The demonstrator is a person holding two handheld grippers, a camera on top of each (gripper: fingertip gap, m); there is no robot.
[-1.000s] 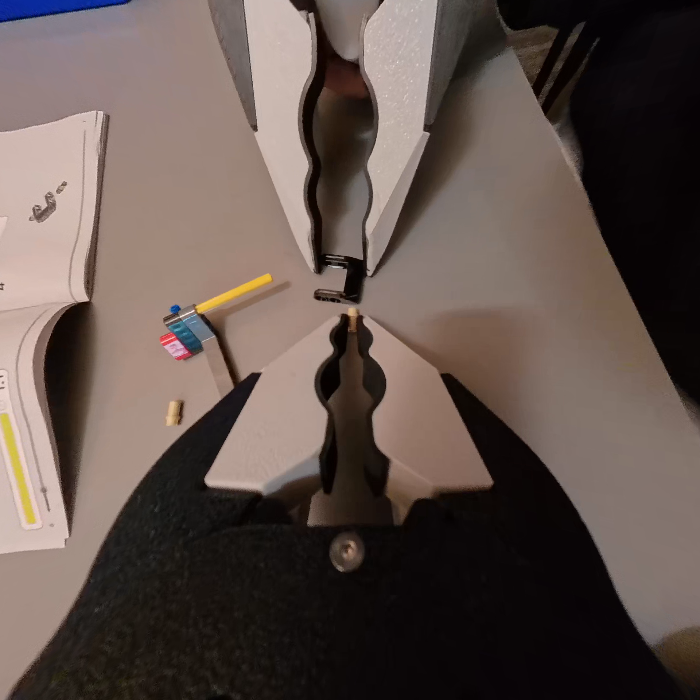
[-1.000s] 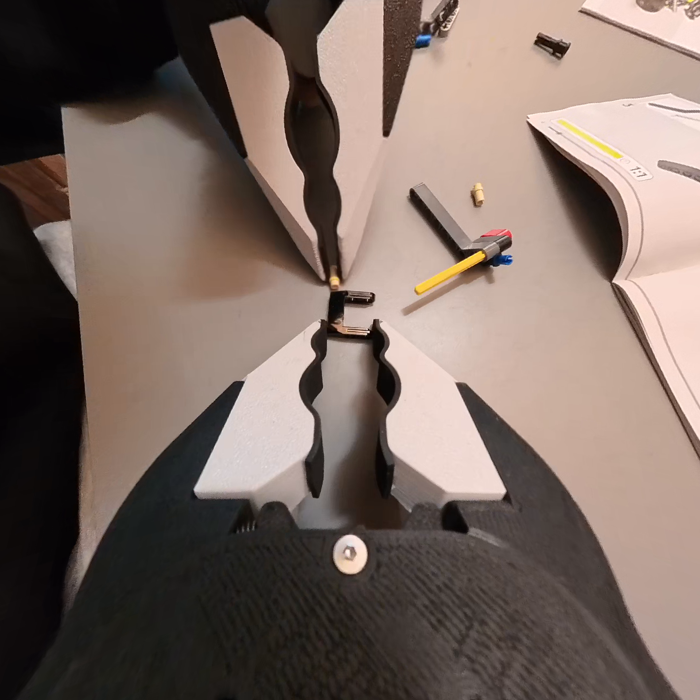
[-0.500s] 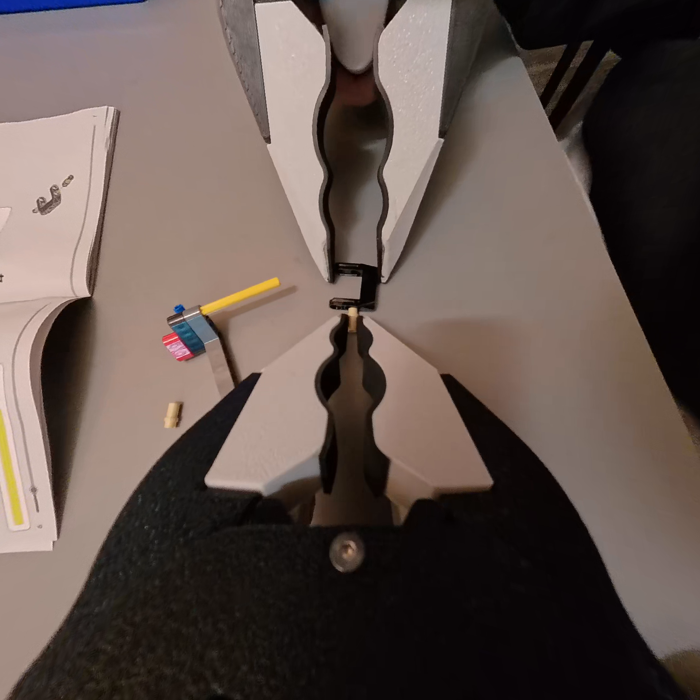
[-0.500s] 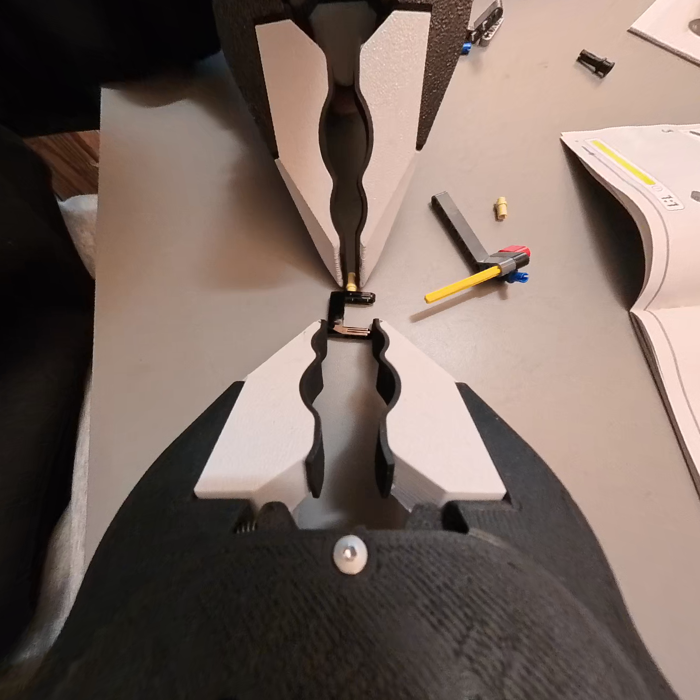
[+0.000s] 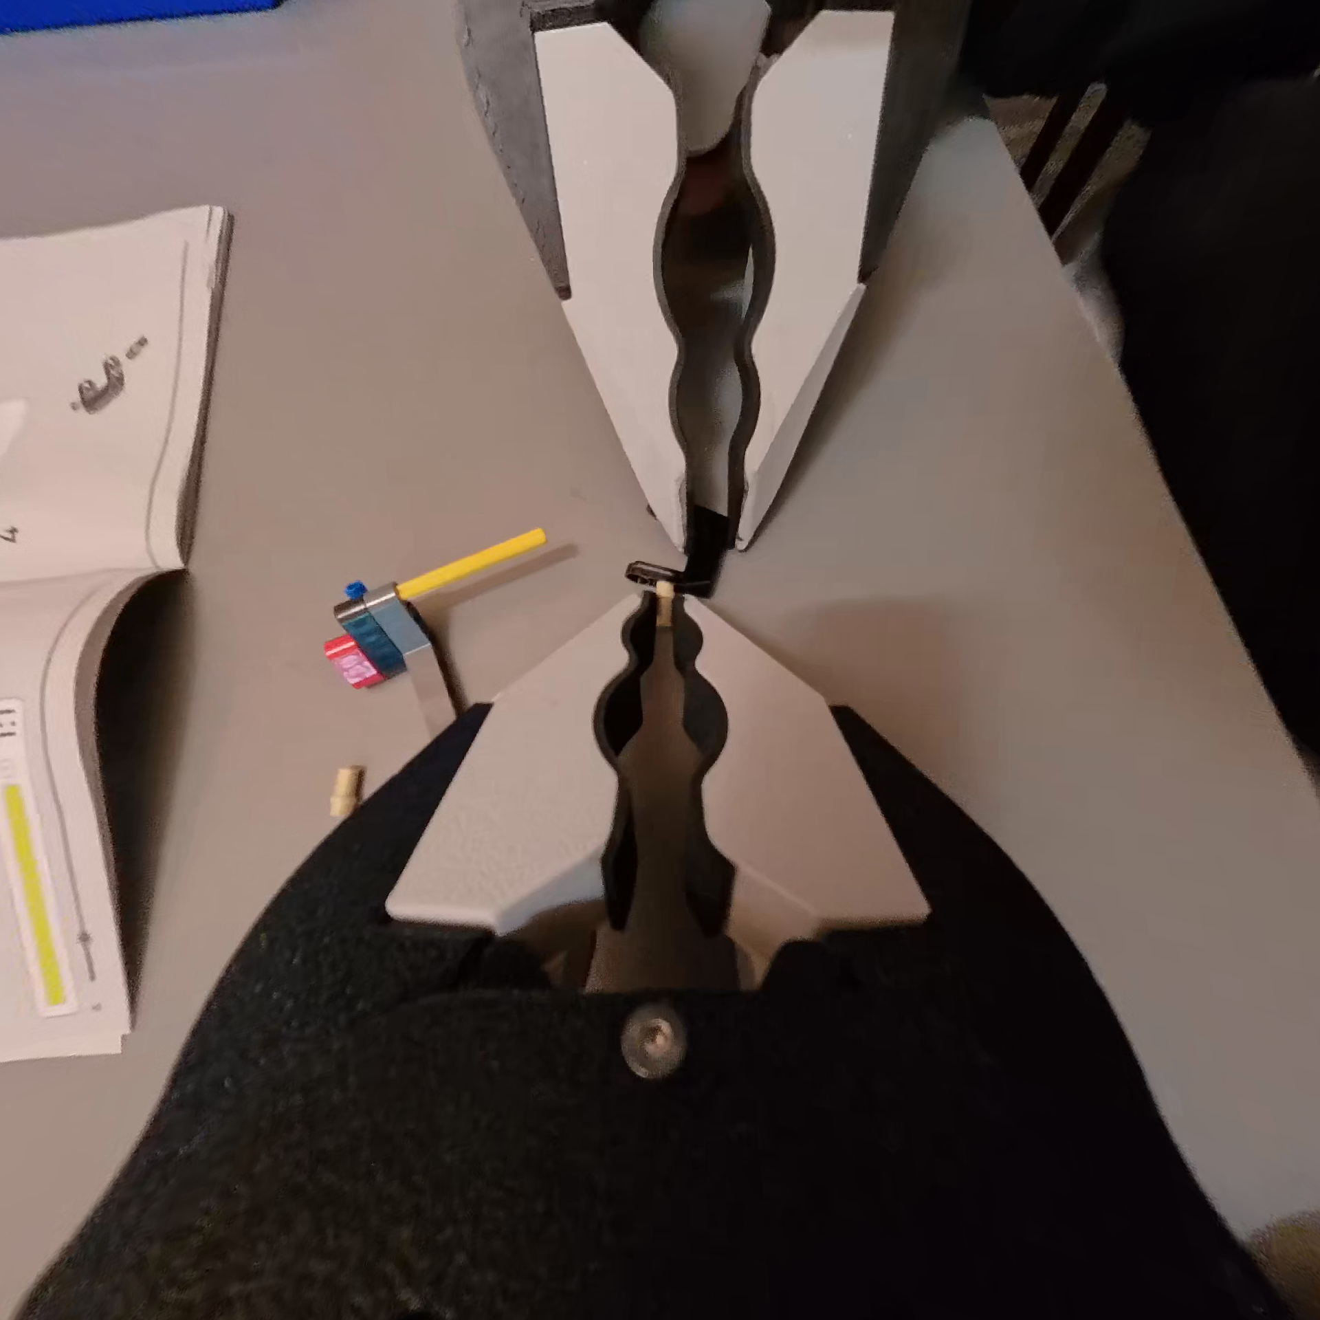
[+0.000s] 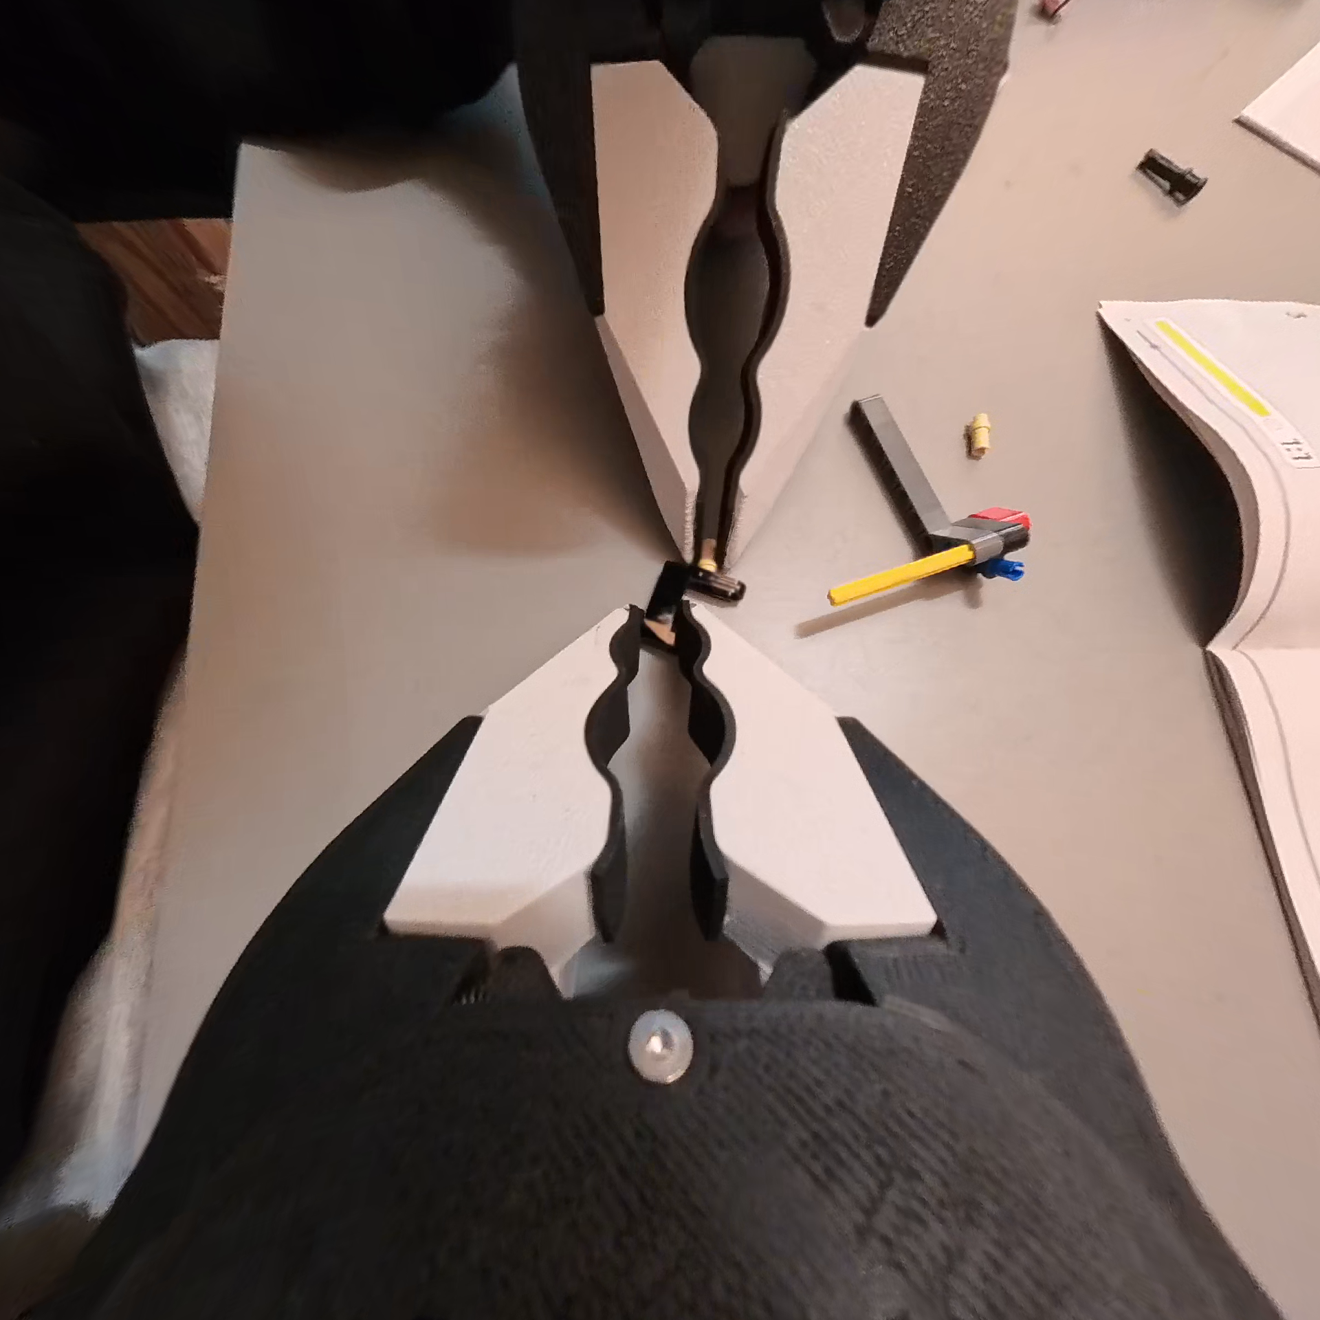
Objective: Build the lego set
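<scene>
Both grippers clamped, left gripper (image 5: 664,607) on tan pin (image 5: 665,593), right gripper (image 6: 664,623) on black bracket (image 6: 696,586); pin's touching the bracket's hole, slightly tilted push probably pops it loose.

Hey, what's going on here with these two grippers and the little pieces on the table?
A person is building a lego set with two handheld grippers held tip to tip above a grey table. The left gripper pinches a small tan pin, and the right gripper holds a bent black piece. The pin's tip is at the black piece's free end, apparently being pushed in. A partly built assembly with a yellow axle, a spare tan pin and an open instruction booklet lie alongside.
</scene>
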